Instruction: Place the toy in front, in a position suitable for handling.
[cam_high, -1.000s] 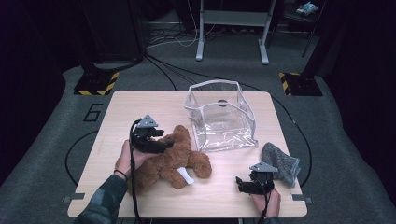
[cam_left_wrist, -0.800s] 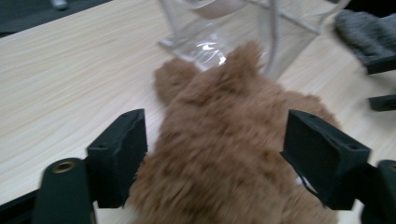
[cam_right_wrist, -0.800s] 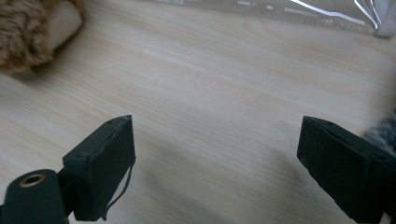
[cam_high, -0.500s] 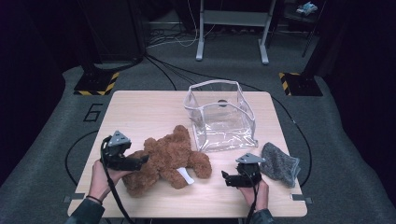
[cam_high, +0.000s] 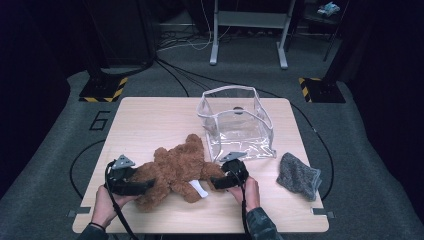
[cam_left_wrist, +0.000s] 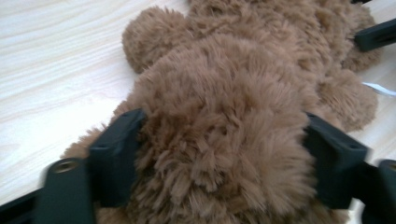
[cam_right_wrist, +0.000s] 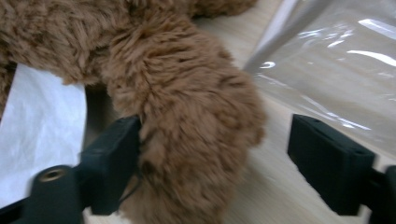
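A brown teddy bear (cam_high: 175, 167) lies on the wooden table (cam_high: 150, 125), near its front edge. My left gripper (cam_high: 145, 186) comes at it from the left; its jaws have just been closing. In the left gripper view both pads (cam_left_wrist: 116, 154) press into a thick round part of the bear (cam_left_wrist: 224, 116). My right gripper (cam_high: 214, 181) reaches in from the right, its jaws closing around a furry limb (cam_right_wrist: 187, 121). The left pad (cam_right_wrist: 112, 158) touches the fur, while the right pad stands clear of it. A white tag (cam_right_wrist: 37, 126) lies beside that limb.
A clear plastic bag (cam_high: 235, 125) stands open just behind the bear, its front sheet lying on the table close to my right gripper. A grey cloth (cam_high: 299, 176) lies at the front right. Floor cables and metal stand legs lie beyond the table.
The left hand has come down from the bear's far left side to its near left end. The right hand has moved left from the front right of the table to the bear's limb.
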